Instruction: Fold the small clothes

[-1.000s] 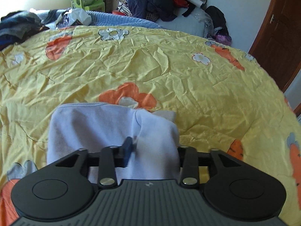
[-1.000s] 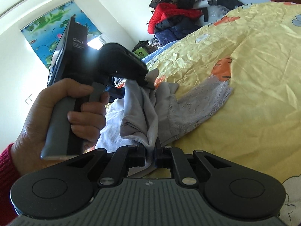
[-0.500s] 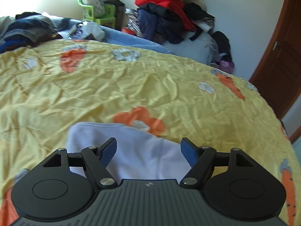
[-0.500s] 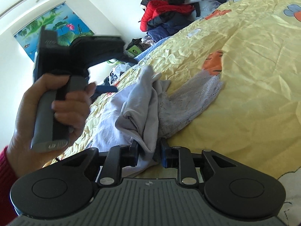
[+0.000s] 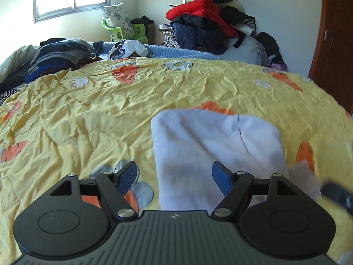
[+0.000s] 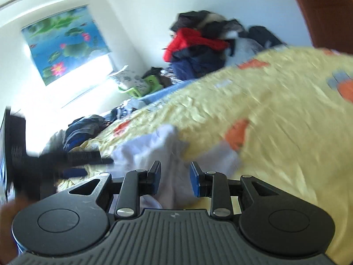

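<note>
Yellow carrot-print bedsheet (image 5: 154,101) covered the bed, with a clothes heap (image 5: 209,28) past its far edge. Toward the near edge lay the pale lilac garment (image 5: 211,145), folded over. Above it, the left gripper (image 5: 174,175) and right gripper (image 6: 175,177) each hung spread, holding nothing.

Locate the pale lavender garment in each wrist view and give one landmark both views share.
Left wrist: the pale lavender garment lies flat, lower centre-right, reaching between the open fingers.
Right wrist: blurred, bunched at lower centre, just beyond the fingers.
Shared landmark: the red jacket atop the corner clothes pile.
</note>
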The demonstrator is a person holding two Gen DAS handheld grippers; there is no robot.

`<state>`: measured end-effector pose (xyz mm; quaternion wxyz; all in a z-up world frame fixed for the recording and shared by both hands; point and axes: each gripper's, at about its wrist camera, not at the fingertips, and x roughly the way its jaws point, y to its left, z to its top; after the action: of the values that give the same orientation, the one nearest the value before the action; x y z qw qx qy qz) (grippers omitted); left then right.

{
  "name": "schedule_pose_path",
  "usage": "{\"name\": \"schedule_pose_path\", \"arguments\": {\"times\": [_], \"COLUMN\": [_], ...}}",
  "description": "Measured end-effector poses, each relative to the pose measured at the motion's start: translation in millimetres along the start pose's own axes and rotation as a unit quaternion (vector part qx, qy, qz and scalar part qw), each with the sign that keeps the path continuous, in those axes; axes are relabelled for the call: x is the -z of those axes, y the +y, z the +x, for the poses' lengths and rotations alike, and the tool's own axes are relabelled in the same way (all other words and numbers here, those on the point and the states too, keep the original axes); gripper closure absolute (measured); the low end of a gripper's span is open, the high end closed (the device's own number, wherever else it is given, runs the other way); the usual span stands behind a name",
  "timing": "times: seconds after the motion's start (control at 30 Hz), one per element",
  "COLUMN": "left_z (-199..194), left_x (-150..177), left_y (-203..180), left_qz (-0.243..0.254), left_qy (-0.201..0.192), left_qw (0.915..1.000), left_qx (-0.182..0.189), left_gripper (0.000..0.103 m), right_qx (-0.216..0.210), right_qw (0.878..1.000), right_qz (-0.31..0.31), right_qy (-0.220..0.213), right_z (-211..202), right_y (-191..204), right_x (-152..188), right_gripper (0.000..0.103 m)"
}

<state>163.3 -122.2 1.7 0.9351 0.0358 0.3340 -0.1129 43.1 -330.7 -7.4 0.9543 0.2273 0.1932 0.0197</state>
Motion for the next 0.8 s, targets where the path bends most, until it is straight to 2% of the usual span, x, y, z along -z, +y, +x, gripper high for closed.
{"name": "schedule_pose_path", "arguments": {"times": [0.2, 0.3, 0.37, 0.5, 0.67, 0.73, 0.8], "left_z": [-17, -18, -20, -20, -16, -18, -19], "left_x": [29, 40, 44, 43, 47, 48, 48], "left_y": [-12, -19, -20, -18, -17, -16, -14], "left_qz": [0.052, 0.085, 0.094, 0.082, 0.056, 0.053, 0.051], "left_qy": [-0.012, -0.016, -0.021, -0.023, -0.004, -0.003, -0.002], "left_qw": [0.9986, 0.9962, 0.9952, 0.9963, 0.9984, 0.9986, 0.9987], "left_qx": [-0.007, -0.014, -0.017, -0.014, 0.0, 0.001, 0.002], "left_gripper": [0.028, 0.028, 0.028, 0.028, 0.028, 0.027, 0.026], "right_qx": [-0.029, 0.027, 0.051, 0.028, 0.01, 0.027, 0.052], "right_qw": [0.995, 0.989, 0.989, 0.994, 0.984, 0.978, 0.975], "right_qz": [-0.077, -0.121, -0.117, -0.096, -0.162, -0.178, -0.182], "right_qy": [0.058, 0.076, 0.072, 0.047, 0.078, 0.104, 0.112], "right_z": [43, 62, 63, 55, 84, 106, 120], "right_y": [27, 32, 25, 20, 42, 43, 40], "right_x": [-10, -3, -4, -18, -27, -22, -18], "right_gripper": [0.07, 0.073, 0.066, 0.066, 0.066, 0.067, 0.068]}}
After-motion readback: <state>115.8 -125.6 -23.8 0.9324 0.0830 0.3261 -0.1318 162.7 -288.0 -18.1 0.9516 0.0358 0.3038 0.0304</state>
